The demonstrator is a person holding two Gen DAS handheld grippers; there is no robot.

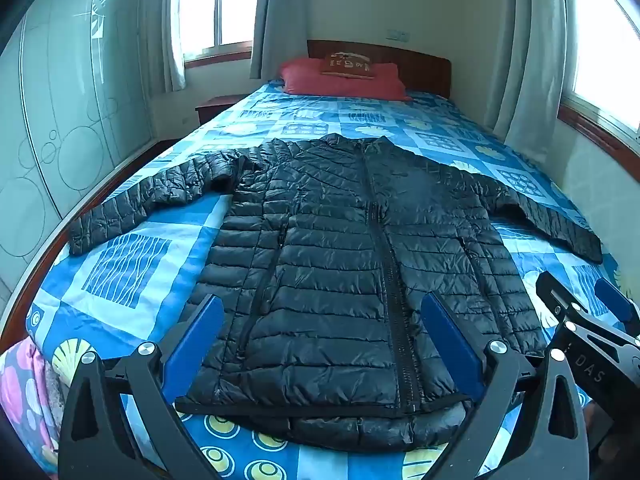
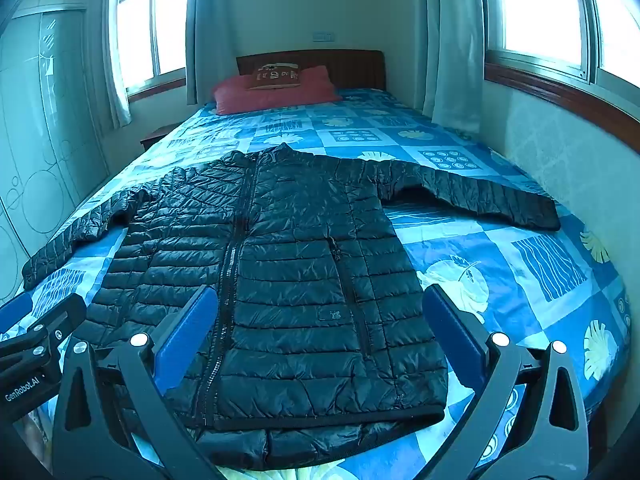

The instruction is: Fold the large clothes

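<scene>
A black quilted puffer jacket (image 1: pixel 340 264) lies flat and face up on the bed, zipped, collar toward the pillows, both sleeves spread out to the sides. My left gripper (image 1: pixel 324 312) hovers open above the hem's left half, its blue pads wide apart and holding nothing. The right gripper (image 1: pixel 580 292) shows at the right edge of that view. In the right wrist view the same jacket (image 2: pixel 288 280) fills the middle, and my right gripper (image 2: pixel 320 304) hangs open over its lower right part. The left gripper (image 2: pixel 32 320) shows at the left edge.
The bed carries a blue patterned sheet (image 1: pixel 132 264) with a red pillow (image 1: pixel 344 80) and a small brown cushion (image 1: pixel 348 66) at the wooden headboard. A wardrobe (image 1: pixel 60 120) stands along the left. A wall with windows (image 2: pixel 540 12) runs close along the right.
</scene>
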